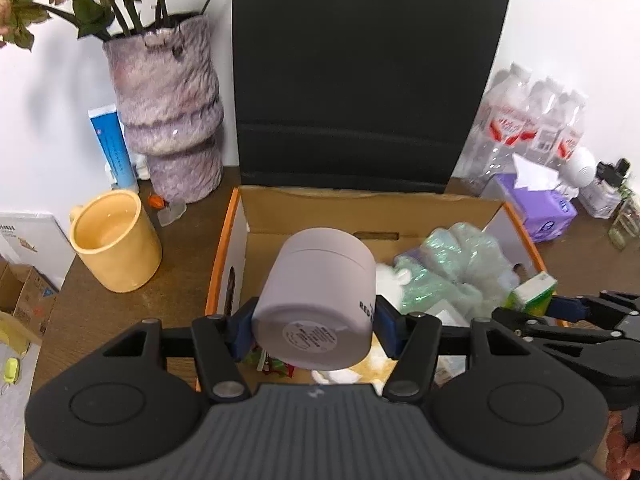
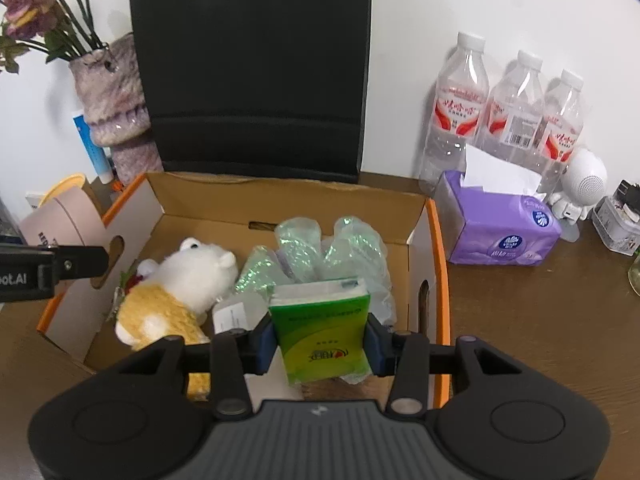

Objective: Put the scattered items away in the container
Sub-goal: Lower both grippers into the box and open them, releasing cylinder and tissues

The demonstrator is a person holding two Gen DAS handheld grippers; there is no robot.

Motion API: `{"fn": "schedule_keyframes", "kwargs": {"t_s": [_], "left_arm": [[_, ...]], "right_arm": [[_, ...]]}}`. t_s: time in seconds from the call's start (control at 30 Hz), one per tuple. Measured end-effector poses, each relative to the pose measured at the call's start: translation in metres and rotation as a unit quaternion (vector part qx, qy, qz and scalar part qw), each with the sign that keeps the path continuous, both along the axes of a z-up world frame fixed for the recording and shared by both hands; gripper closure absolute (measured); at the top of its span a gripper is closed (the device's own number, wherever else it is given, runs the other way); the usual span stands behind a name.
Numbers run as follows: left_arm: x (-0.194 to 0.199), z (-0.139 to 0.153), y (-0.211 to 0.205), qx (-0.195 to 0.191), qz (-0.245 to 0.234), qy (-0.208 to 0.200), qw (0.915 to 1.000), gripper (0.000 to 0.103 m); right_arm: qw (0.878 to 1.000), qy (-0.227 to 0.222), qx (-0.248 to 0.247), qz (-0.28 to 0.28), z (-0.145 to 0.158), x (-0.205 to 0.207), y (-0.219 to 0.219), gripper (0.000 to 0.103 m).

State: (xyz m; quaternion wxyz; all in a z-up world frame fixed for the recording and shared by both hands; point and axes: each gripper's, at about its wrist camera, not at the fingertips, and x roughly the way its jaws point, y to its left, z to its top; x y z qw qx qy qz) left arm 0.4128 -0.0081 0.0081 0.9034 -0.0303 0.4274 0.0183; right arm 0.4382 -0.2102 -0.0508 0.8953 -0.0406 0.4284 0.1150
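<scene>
Clamping a pale jar (image 1: 316, 300) at lower centre of its frame, the left gripper (image 1: 314, 328) is holding it over the cardboard box (image 1: 360, 208); the right gripper (image 2: 320, 340) is pinching a green tissue pack (image 2: 322, 328) above the box's plush bear (image 2: 180, 288).

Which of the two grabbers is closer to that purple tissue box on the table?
The right gripper, which holds the green tissue pack over the cardboard box's right half, nearest the purple tissue box. The left gripper, holding the pale jar, is over the left half.
</scene>
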Motion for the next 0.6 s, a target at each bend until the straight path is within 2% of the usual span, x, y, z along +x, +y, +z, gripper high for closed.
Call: {"fn": "schedule_keyframes", "kwargs": {"t_s": [0.6], "left_arm": [[0.049,-0.047,0.006,0.006,0.028,0.042,0.9987,0.043]], "right_arm": [[0.999,0.026,-0.030,0.013,-0.041,0.019,0.007,0.060]]}}
